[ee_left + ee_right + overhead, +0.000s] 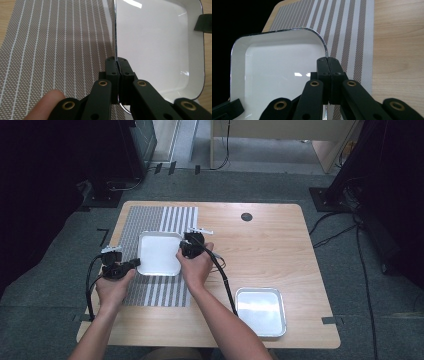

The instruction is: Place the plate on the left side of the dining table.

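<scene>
- White tray (159,253): on striped mat (150,292), table's nine o'clock.
- My left gripper (134,264): clamped on its near-left rim.
- My right gripper (183,251): clamped on the opposite rim, to keep it level.

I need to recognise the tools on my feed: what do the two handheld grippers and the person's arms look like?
Both the left gripper and right gripper are black, with flat linked jaw arms joined by brass-coloured rivets. A black cable trails from each, and a pale plate sits on top. The forearms are bare, no sleeves.

White tray (160,47) cut off at top edge; its rim hidden where left gripper (116,65) jaws pinch it.
</scene>
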Motion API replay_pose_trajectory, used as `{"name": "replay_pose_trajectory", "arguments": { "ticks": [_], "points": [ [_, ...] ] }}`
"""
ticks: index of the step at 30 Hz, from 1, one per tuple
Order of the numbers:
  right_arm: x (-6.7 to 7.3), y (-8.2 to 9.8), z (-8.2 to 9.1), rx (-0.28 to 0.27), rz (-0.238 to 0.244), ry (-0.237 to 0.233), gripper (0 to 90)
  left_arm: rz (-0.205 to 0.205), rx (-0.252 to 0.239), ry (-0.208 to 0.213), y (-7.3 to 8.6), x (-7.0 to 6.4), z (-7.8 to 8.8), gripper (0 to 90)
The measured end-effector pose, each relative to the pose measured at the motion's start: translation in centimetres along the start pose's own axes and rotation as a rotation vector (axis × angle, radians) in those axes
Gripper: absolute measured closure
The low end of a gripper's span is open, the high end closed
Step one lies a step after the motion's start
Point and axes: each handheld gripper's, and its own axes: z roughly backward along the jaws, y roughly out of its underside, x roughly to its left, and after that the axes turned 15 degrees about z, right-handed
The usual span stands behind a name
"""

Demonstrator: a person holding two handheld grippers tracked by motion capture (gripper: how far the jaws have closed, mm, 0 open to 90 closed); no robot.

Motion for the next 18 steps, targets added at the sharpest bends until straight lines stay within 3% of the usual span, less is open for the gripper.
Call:
{"name": "replay_pose_trajectory", "arguments": {
  "ticks": [7, 13, 18],
  "points": [
    [0.9, -0.8, -3.4, 0.034, -0.016, 0.015, 90.0, 0.033, 0.027, -0.04, -1.9, 1.8, -1.6, 89.7],
    [1.1, -1.1, -5.3, 0.055, -0.028, 0.035, 90.0, 0.058, 0.061, -0.049, -2.9, 2.9, -3.0, 89.7],
    [1.3, -1.3, -7.0, 0.075, -0.025, 0.048, 89.2, 0.106, 0.093, -0.036, -3.8, 4.0, -4.2, 89.8]
  ]
}}
